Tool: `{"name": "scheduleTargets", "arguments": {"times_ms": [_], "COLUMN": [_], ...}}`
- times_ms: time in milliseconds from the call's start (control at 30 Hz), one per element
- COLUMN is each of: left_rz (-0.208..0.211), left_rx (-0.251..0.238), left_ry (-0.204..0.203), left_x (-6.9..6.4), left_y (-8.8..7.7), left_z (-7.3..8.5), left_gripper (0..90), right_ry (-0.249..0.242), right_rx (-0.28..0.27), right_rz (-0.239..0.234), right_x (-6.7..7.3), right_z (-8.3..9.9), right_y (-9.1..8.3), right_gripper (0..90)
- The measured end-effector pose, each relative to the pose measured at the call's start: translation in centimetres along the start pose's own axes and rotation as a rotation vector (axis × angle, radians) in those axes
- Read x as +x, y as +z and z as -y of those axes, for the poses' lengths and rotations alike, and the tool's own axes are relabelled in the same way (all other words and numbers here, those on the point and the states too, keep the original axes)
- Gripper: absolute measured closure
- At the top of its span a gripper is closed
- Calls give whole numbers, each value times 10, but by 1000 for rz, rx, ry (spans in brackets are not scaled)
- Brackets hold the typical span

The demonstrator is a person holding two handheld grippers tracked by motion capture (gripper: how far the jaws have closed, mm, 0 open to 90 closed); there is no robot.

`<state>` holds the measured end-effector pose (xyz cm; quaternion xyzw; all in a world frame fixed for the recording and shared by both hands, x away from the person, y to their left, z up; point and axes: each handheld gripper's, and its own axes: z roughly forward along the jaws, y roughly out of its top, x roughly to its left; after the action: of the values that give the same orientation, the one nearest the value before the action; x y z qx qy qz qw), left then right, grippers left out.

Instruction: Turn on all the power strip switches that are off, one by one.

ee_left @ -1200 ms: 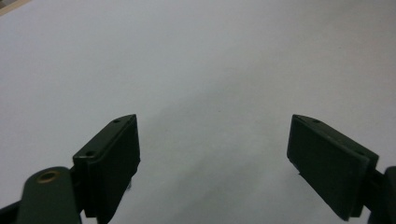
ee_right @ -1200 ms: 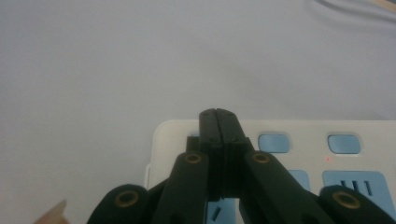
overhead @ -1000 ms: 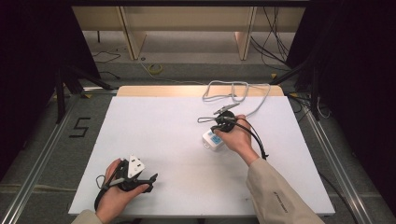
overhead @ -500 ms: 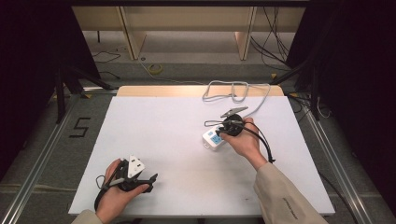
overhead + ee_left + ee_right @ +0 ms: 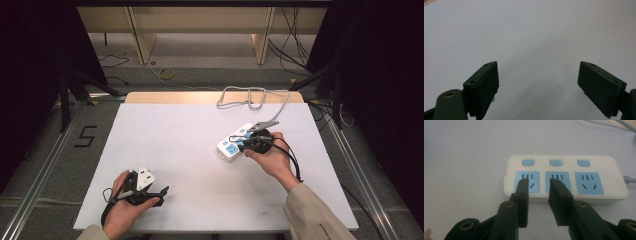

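The white power strip (image 5: 565, 180) lies on the counter (image 5: 200, 140) just ahead of the right hand-held gripper (image 5: 540, 183) — jaws slightly parted, empty. Well away from the strip, the left hand-held gripper (image 5: 539, 75) gapes wide — empty.

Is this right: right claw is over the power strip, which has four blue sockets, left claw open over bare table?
Not quite. The power strip has three blue sockets, not four, each with a blue switch above it; the right gripper view shows this. The rest holds: the right claw is over it and the left claw is open over the bare table.
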<state>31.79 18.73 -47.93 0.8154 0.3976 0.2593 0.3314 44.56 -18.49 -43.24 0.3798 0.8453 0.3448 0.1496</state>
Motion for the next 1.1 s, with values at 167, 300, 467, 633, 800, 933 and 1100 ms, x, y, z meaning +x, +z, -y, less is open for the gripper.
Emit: {"name": "scheduleTargets", "arguments": {"times_ms": [167,300,467,633,800,933,1100], "left_rz": [1,2,3,5,6,9,9], "left_rx": [0,1,1,4,5,1,0], "left_ry": [-3,-6,-12,-12,-17,-28,-32], "left_x": [0,0,0,1,0,1,1], "left_y": [0,0,1,1,1,1,2], "left_z": [0,0,1,1,1,1,1], "left_gripper": [171,171,171,171,171,171,171], "right_ry": [6,9,17,20,23,23,26], "right_rx": [-6,-17,-29,-41,-58,-68,-77], "right_rz": [-2,-4,-4,-5,-4,4,15], "right_x": [1,2,2,2,2,1,-1], "right_z": [10,18,27,37,46,56,70], "right_y": [-8,-13,-20,-27,-36,-41,-48], "right_gripper": [672,650,623,588,564,537,519]}}
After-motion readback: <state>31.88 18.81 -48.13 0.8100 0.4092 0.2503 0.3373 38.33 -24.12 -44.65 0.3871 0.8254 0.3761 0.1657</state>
